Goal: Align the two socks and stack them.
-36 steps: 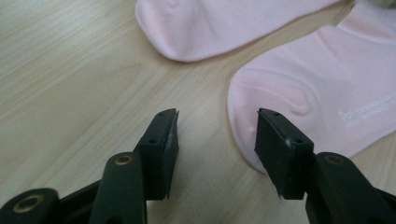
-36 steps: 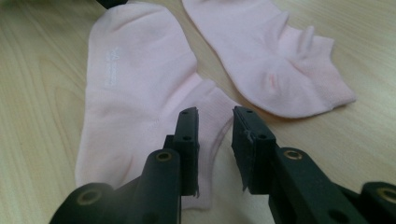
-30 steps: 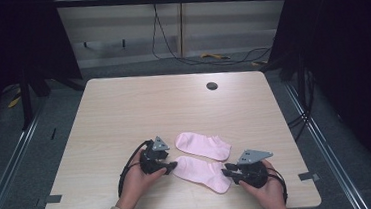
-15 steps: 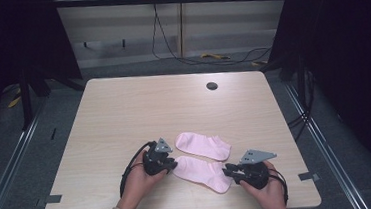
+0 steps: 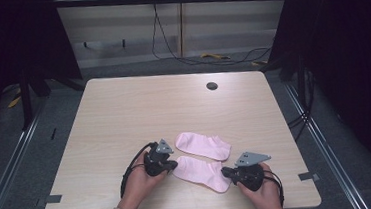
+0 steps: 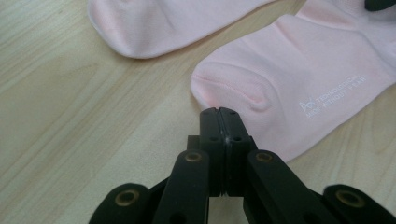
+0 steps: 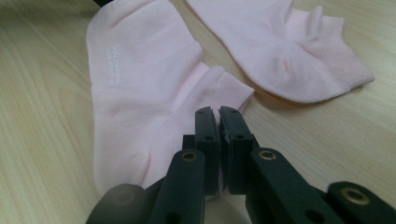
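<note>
The pale wood worktop [image 5: 124,114] carries two pink socks near your edge. Your left gripper [image 5: 170,165] has just been closing its jaws, now pinching the toe of the nearer sock [image 5: 201,172], which lies flat, with small white lettering. Your right gripper [image 5: 225,172] pinches its cuff. Just beyond lies the second sock [image 5: 203,145].

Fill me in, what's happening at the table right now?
A person is working on two pink socks with a gripper in each hand. The left gripper has just closed on the toe end of the near sock, the right gripper on its cuff end. The far sock lies flat beside it.
</note>
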`<state>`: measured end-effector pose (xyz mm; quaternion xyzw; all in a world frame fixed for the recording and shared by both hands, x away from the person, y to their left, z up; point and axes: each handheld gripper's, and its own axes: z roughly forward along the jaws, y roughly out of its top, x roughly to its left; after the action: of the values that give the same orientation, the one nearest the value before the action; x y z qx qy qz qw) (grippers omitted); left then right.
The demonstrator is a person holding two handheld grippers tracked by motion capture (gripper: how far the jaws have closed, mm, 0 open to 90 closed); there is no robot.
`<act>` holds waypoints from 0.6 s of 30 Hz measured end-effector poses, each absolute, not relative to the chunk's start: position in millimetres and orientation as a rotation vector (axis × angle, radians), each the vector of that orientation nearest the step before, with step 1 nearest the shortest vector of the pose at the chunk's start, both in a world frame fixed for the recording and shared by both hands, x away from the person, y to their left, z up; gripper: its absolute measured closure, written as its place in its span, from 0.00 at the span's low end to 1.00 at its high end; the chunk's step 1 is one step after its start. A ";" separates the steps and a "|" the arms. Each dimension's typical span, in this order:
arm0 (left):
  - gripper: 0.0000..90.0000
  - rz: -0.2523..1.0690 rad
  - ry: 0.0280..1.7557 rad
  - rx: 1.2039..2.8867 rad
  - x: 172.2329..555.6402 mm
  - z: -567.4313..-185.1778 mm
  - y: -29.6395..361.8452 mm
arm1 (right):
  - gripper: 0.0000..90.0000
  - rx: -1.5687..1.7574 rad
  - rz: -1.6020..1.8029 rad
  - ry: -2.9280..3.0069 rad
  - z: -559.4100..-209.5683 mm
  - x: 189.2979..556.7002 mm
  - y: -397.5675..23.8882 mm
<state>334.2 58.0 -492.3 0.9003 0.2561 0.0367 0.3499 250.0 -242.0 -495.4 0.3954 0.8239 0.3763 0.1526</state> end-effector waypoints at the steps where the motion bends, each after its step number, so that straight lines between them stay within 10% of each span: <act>1: 0.99 0.090 0.669 2.326 334.2 -492.4 58.5 | 0.97 1.141 1.092 2.352 -493.8 249.1 -241.6; 18: 0.99 0.105 0.696 2.225 346.8 -459.9 70.5 | 0.97 1.117 1.286 2.252 -468.4 256.0 -247.7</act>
<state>346.8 70.5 -459.9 0.8766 0.2744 0.0414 0.3930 256.0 -247.7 -468.4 0.3905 0.7876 0.4496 0.1582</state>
